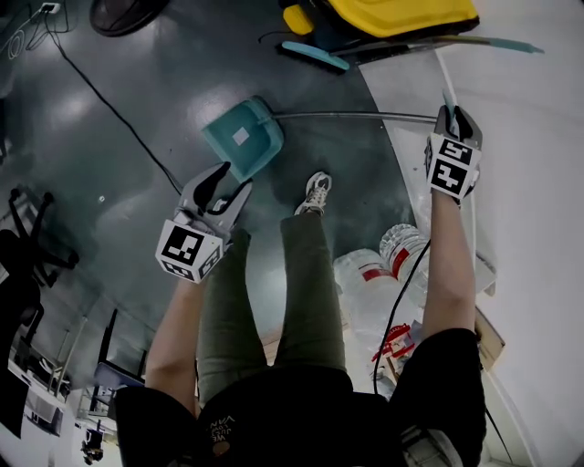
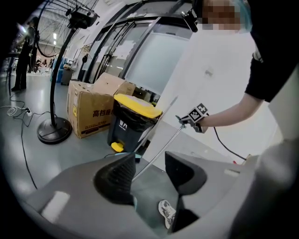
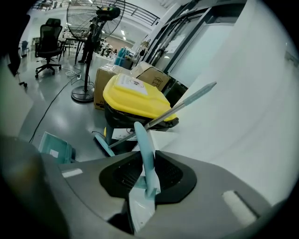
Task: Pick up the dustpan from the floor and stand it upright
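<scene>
The teal dustpan (image 1: 243, 137) rests on the grey floor, and its long metal handle (image 1: 356, 116) runs right to my right gripper (image 1: 453, 115). In the right gripper view the handle's pale teal grip (image 3: 145, 156) stands between the jaws of the right gripper (image 3: 145, 173), which is shut on it; the pan (image 3: 56, 148) shows low at the left. My left gripper (image 1: 228, 184) hovers open just below the pan, holding nothing. In the left gripper view the metal handle (image 2: 159, 150) passes beyond the gap of the left gripper (image 2: 147, 176), clear of its fingers.
A yellow-lidded bin (image 1: 401, 14) stands ahead with a teal broom (image 1: 315, 55) at its foot. A white wall (image 1: 520, 137) runs along the right. Large water bottles (image 1: 365, 274) lie by the person's shoe (image 1: 317, 191). Cardboard boxes (image 2: 91, 109) and a fan stand (image 2: 53, 128) are at the left.
</scene>
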The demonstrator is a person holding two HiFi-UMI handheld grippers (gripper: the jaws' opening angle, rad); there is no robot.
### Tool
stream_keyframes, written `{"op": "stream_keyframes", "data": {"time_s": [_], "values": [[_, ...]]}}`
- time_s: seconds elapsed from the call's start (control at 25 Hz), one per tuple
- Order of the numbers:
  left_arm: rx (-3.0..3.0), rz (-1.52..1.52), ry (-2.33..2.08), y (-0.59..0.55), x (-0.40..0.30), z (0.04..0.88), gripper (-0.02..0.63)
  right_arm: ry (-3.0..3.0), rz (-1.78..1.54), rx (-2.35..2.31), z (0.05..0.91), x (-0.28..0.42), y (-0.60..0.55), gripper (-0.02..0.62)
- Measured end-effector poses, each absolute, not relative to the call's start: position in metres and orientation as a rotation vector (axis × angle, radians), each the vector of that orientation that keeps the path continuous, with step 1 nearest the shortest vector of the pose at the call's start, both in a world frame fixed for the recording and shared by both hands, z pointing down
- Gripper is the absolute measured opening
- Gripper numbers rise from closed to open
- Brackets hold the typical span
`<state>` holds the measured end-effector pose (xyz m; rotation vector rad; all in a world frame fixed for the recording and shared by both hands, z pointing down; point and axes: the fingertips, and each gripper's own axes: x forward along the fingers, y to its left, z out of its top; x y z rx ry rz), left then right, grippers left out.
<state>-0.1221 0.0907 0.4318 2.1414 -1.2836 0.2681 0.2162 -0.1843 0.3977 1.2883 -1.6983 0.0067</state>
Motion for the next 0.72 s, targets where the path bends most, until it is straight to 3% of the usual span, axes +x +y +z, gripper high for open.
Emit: {"op": "stream_keyframes", "data": {"time_s": [0.72], "values": [[2.165,0.218,-1.284,0.079,-0.097,0.397,0.215,-1.640,-0.124,1.331,0.322,0.254,-0.205,0.087]]}}
